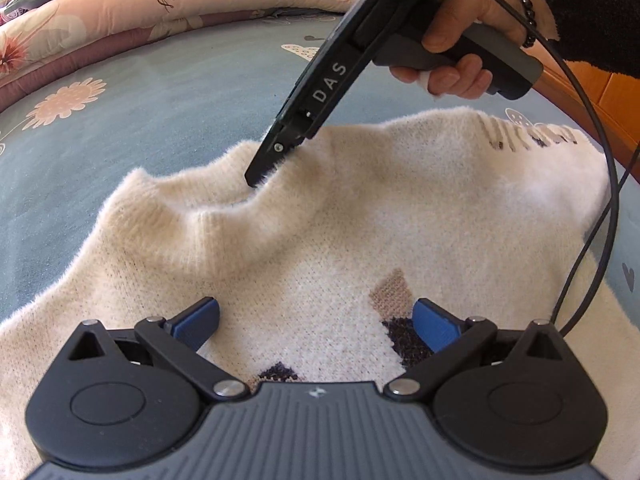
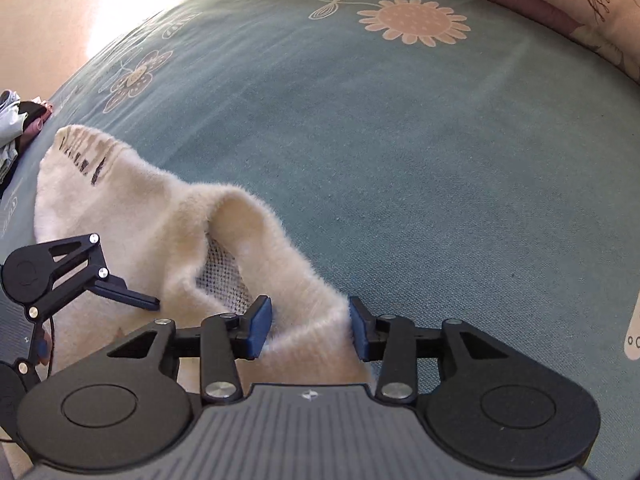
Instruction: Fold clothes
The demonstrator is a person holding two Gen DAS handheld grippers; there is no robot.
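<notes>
Wide bed under a blue-grey sheet printed with pale pink daisies, a folded pink floral quilt bunched along its far edge. Spread flat over the near part of that bed, a fluffy cream knitted sweater, front up: ribbed round collar pointing toward the far edge, tan and dark brown blocks knitted into the chest, a row of brown-and-dark lettering on one sleeve cuff near the bed's side edge. Fuzzy nap all over, catching the sunlight; collar rucked up into a raised loop, the open mesh of the inner knit showing inside it. Right hand-held gripper, black with blue pads, tipped steeply down at the collar, partly open, the ribbed collar edge standing between its pads; whether the pads press the knit, not clear. Left hand-held gripper low over the chest, spread wide, nothing gripped. Bare hand with a dark bead bracelet and black fleecy sleeve on the right handle.
</notes>
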